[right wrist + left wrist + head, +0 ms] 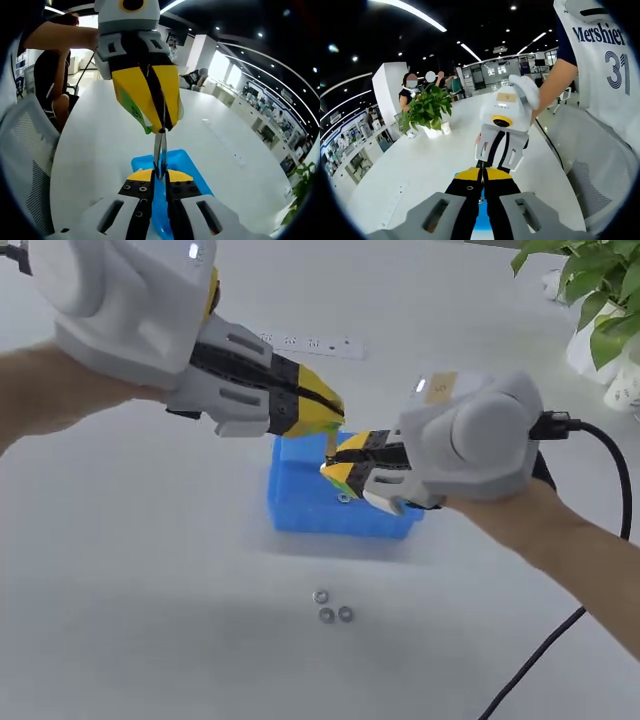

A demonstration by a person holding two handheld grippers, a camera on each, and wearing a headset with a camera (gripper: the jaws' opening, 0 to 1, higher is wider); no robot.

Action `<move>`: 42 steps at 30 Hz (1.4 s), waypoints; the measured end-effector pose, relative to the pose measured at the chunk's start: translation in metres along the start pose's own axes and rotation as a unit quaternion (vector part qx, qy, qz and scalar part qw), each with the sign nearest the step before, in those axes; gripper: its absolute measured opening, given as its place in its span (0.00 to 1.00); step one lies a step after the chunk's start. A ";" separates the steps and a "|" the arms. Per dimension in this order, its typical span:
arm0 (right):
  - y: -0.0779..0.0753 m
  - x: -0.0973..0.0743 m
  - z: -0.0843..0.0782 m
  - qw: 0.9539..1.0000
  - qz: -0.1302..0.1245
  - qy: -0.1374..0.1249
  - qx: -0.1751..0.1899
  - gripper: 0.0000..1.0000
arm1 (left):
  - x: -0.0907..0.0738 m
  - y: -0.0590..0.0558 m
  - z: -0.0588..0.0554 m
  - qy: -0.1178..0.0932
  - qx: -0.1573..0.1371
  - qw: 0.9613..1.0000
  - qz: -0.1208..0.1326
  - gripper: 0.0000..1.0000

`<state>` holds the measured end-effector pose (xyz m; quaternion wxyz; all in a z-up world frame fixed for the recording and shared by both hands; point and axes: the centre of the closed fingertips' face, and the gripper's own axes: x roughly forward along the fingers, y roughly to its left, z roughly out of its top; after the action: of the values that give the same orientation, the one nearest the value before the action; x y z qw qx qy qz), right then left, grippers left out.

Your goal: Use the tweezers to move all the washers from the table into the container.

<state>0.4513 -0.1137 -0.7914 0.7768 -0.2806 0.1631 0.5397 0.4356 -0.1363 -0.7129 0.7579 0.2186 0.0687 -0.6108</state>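
Note:
The thin metal tweezers (159,150) span between the two grippers above the blue container (300,502). My left gripper (328,418), yellow-tipped, reaches in from the upper left and is shut on the tweezers' (330,447) upper end. My right gripper (342,466) comes in from the right and is shut on their lower part. In the right gripper view the left gripper (161,129) points down at my right gripper (158,176). One washer (343,498) lies inside the container. Three washers (330,607) lie on the table in front of it.
A white power strip (310,342) lies behind the container. A potted plant (590,290) stands at the back right. A black cable (600,500) trails from the right gripper across the table. People (412,87) stand beyond the table's far end.

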 end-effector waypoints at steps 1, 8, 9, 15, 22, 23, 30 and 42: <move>-0.002 0.002 -0.004 1.000 -0.001 0.003 0.004 0.09 | 0.003 0.004 -0.006 0.003 -0.002 1.000 0.001 0.05; -0.015 0.017 -0.027 0.999 -0.008 0.004 0.040 0.01 | 0.017 0.009 -0.027 0.014 -0.048 0.999 -0.007 0.05; -0.014 0.020 -0.029 0.999 -0.006 0.008 0.035 0.02 | 0.020 0.009 -0.024 -0.003 -0.050 0.999 -0.008 0.05; -0.013 0.023 -0.043 0.999 -0.006 0.024 0.048 0.02 | 0.031 0.006 -0.038 0.009 -0.062 0.998 0.000 0.05; -0.014 0.018 -0.050 0.998 -0.015 0.032 0.059 0.02 | 0.030 0.013 -0.047 0.016 -0.064 0.998 0.013 0.05; -0.015 0.017 -0.050 0.997 -0.017 0.033 0.063 0.02 | 0.030 0.013 -0.048 0.018 -0.064 0.998 0.015 0.05; -0.011 0.006 -0.044 0.997 -0.020 0.034 0.065 0.06 | 0.020 0.014 -0.035 0.006 -0.058 0.998 0.033 0.05; 0.003 -0.008 -0.001 0.999 -0.010 -0.008 0.030 0.12 | -0.009 -0.008 0.002 -0.017 -0.023 0.999 0.028 0.05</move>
<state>0.4459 -0.1199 -0.7883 0.7912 -0.2547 0.1705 0.5292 0.4253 -0.1299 -0.7097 0.7806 0.1924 0.0642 -0.5912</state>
